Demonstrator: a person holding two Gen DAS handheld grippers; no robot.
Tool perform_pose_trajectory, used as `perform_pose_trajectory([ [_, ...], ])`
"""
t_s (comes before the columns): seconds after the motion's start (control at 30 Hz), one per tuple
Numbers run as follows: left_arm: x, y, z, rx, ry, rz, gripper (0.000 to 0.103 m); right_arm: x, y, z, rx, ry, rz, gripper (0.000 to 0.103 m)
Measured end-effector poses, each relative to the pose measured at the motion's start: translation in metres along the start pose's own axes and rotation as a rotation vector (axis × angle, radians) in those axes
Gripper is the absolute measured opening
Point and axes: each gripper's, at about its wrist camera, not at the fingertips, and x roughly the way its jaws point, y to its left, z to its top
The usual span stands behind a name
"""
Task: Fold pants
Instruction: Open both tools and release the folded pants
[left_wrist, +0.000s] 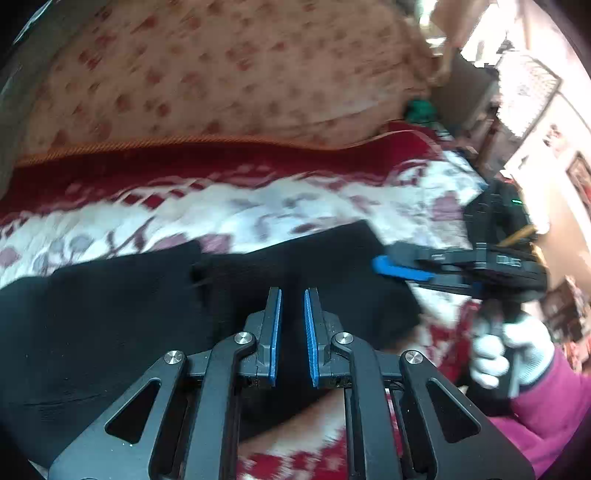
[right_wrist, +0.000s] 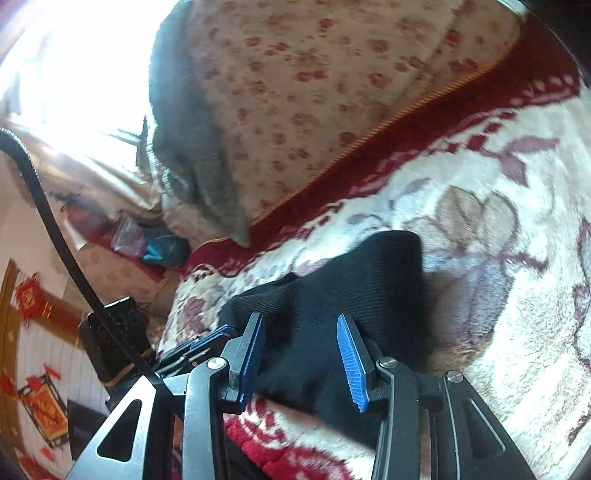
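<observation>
The black pants (left_wrist: 147, 325) lie on a fleecy white blanket (left_wrist: 258, 206) patterned with dark red and mauve flowers and edged in deep red, and they look partly folded, one layer lapped over another with a straight edge facing the far side of the bed. Behind the blanket rises a beige quilt (left_wrist: 221, 74) dotted with small reddish flowers, a grey cloth draped down its side in the right wrist view. The left gripper (left_wrist: 293, 295) hovers just above the black cloth with its blue pads nearly together, only a thin slit showing between them and nothing pinched there. The right gripper (right_wrist: 301, 321) hangs over the near end of the pants with its jaws apart; the cloth shows through the gap but the pads (right_wrist: 352, 362) do not press on it, so nothing is clamped. From the left wrist view the right gripper comes in from the right side, its blue tip over the corner of the pants, held by a hand in a white glove (left_wrist: 509, 350) with a pink sleeve (left_wrist: 554, 406) behind it. A black cable (right_wrist: 55, 221) curves down the left side of the right wrist view
</observation>
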Motion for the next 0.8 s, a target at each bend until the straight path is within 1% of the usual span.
perform_pose_trajectory([
  [0.03,0.005,0.008,0.000,-0.029,0.007,0.001,0.010,0.002,-0.003,0.001,0.006,-0.003,-0.001,0.039],
  [0.13,0.011,0.022,-0.004,-0.076,0.008,-0.016,0.010,0.008,-0.007,0.002,0.005,-0.004,0.006,0.038],
  [0.3,0.008,0.024,-0.006,-0.107,-0.006,-0.037,0.010,0.007,0.002,0.002,-0.021,0.001,-0.021,0.039],
  [0.37,0.002,0.023,-0.007,-0.112,-0.013,-0.023,0.010,0.006,0.010,0.002,-0.031,0.001,-0.032,0.040],
  [0.43,-0.004,0.022,-0.007,-0.112,-0.019,0.000,0.019,0.007,0.022,0.002,-0.063,0.014,-0.034,0.041],
  [0.5,-0.016,0.020,-0.010,-0.116,-0.039,-0.002,0.037,0.011,0.037,0.002,-0.100,0.037,-0.027,0.043],
  [0.53,-0.023,0.019,-0.011,-0.119,-0.054,-0.001,0.042,0.013,0.043,0.001,-0.111,0.044,-0.021,0.043],
  [0.57,-0.032,0.018,-0.014,-0.121,-0.075,0.020,0.048,0.017,0.050,0.001,-0.126,0.055,-0.010,0.044],
  [0.63,-0.043,0.019,-0.017,-0.126,-0.093,0.061,0.048,0.026,0.062,0.000,-0.151,0.078,0.003,0.044],
  [0.73,-0.061,0.026,-0.026,-0.164,-0.096,0.133,0.048,0.045,0.081,-0.002,-0.194,0.117,0.017,0.047],
  [0.8,-0.075,0.035,-0.038,-0.198,-0.101,0.188,0.048,0.061,0.093,-0.003,-0.218,0.145,0.024,0.049],
])
